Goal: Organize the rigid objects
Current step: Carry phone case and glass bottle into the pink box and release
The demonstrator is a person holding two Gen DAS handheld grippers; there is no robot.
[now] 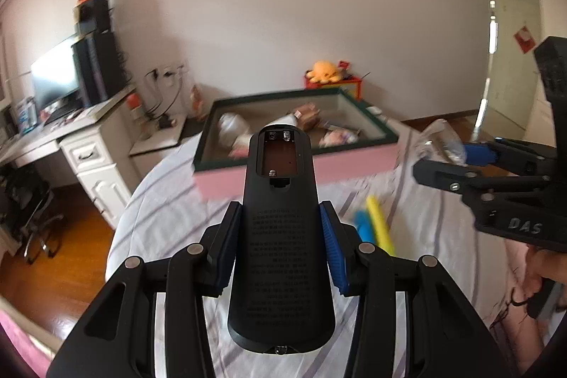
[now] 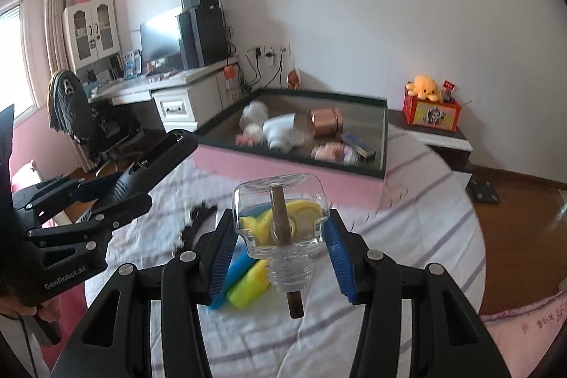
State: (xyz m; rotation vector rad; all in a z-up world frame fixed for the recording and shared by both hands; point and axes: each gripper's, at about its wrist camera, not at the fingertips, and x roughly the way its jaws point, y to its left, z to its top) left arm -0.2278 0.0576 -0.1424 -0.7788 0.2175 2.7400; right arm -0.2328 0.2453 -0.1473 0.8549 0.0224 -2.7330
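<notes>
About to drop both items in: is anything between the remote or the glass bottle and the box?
Nothing visible. The remote and bottle are held above the bed with open air ahead to the box; items already lie inside it.

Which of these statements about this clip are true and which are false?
1. The left gripper holds a black remote with its battery bay open. True.
2. The right gripper is empty. False: it is shut on a clear glass bottle.
3. The pink-sided box already holds several items. True.
4. A yellow and blue item lies inside the box. False: it lies on the striped sheet, under the bottle.
</notes>
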